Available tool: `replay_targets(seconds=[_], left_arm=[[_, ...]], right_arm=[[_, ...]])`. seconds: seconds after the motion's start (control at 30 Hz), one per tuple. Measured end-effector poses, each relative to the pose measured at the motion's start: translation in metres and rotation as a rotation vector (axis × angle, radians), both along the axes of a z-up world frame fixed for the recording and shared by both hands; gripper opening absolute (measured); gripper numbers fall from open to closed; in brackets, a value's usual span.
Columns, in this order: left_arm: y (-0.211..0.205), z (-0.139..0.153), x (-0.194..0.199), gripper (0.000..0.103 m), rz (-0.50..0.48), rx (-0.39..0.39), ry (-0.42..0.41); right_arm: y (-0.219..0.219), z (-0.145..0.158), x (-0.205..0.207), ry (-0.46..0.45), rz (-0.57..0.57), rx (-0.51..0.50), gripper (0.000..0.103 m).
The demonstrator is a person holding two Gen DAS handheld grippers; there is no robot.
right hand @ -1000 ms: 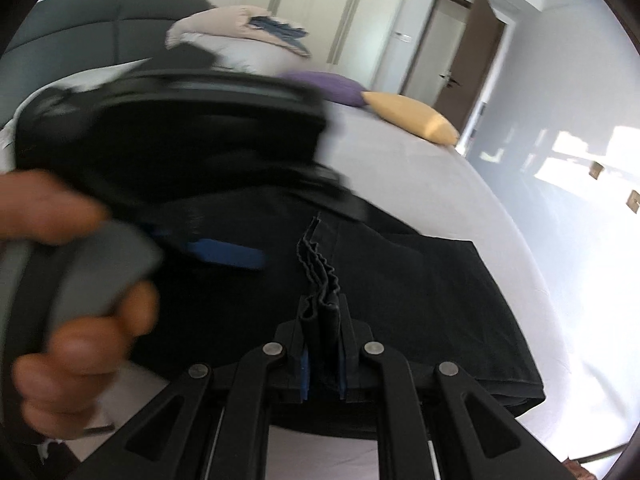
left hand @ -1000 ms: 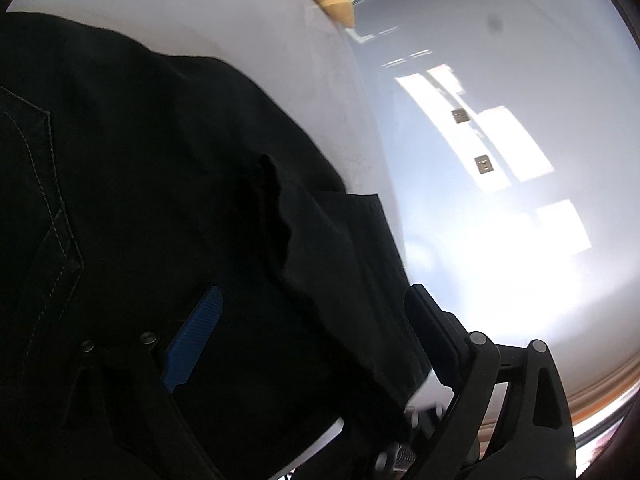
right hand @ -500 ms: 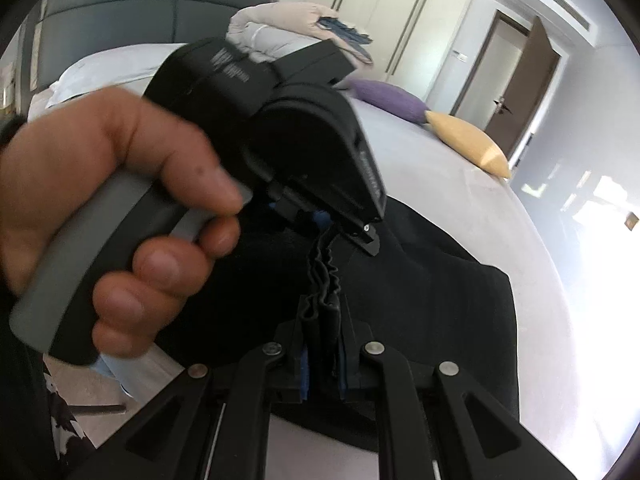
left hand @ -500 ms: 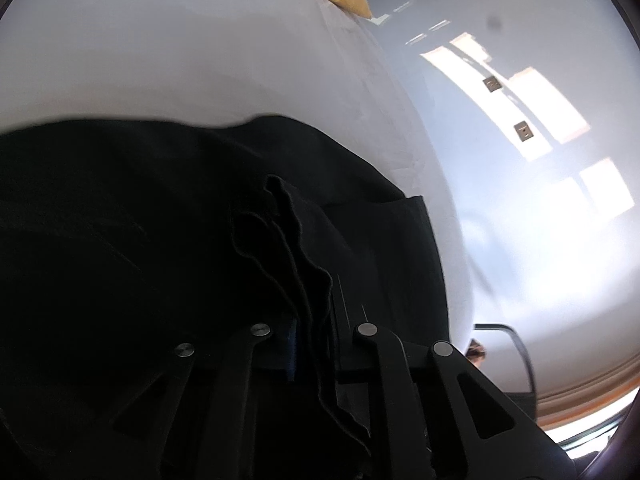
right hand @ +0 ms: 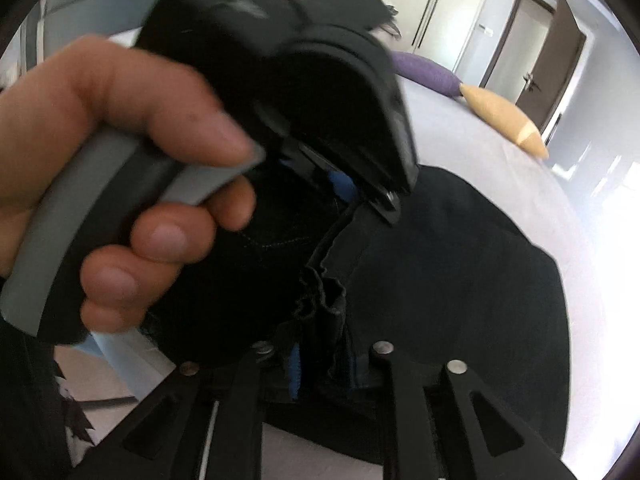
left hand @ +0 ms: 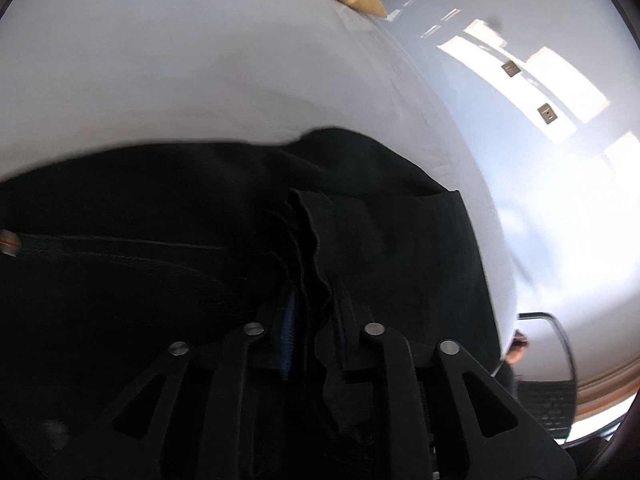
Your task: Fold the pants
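Lying on the pale bed [left hand: 200, 80], the black pants [left hand: 400, 248] spread across the sheet toward its near edge. Left gripper [left hand: 312, 332]: fingers drawn together, clamped on a bunched, layered edge of the pants; a blue pad is visible on the inner face of one finger. Right gripper [right hand: 324, 344]: likewise pinched on a gathered fold of the pants, cloth ruffled just above its tips. In the right wrist view, the left gripper [right hand: 360, 192] sits close ahead of the right one over the same edge, held by the person's left hand [right hand: 120, 184] on a grey handle. Yellow pillow [right hand: 504, 120] and purple pillow [right hand: 428, 72] lie on the far side of the bed, well apart from the pants.
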State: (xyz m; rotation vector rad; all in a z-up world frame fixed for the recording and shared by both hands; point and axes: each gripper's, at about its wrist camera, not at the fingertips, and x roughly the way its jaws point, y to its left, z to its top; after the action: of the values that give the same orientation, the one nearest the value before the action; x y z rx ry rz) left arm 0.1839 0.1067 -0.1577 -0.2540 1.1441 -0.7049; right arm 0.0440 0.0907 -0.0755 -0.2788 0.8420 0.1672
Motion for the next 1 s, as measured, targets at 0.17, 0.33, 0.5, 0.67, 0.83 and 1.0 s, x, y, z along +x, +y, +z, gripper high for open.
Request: replay_targets(seconds=[0.17, 0.33, 0.5, 0.67, 0.83, 1.0], left_arm=[[0.022, 0.028, -0.001, 0.020, 0.083, 0.130, -0.129], [-0.003, 0.043, -0.033, 0.020, -0.005, 0.214, -0.270], [-0.060, 0.011, -0.061, 0.020, -0.102, 0.361, -0.278], [-0.056, 0.000, -0.070, 0.020, -0.101, 0.383, -0.348], [-0.054, -0.004, -0.080, 0.020, -0.087, 0.369, -0.359], [-0.052, 0.001, -0.078, 0.020, -0.087, 0.351, -0.350]], right_arm=[[-0.037, 0.012, -0.014, 0.063, -0.003, 0.198, 0.044], [-0.098, 0.042, -0.031, 0.109, 0.006, 0.476, 0.040], [-0.212, 0.051, -0.005, 0.167, -0.143, 0.758, 0.023], [-0.286, 0.024, 0.039, 0.277, -0.215, 0.988, 0.020], [-0.322, -0.017, 0.090, 0.371, -0.270, 1.055, 0.012], [-0.333, -0.044, 0.096, 0.401, -0.274, 1.100, 0.000]])
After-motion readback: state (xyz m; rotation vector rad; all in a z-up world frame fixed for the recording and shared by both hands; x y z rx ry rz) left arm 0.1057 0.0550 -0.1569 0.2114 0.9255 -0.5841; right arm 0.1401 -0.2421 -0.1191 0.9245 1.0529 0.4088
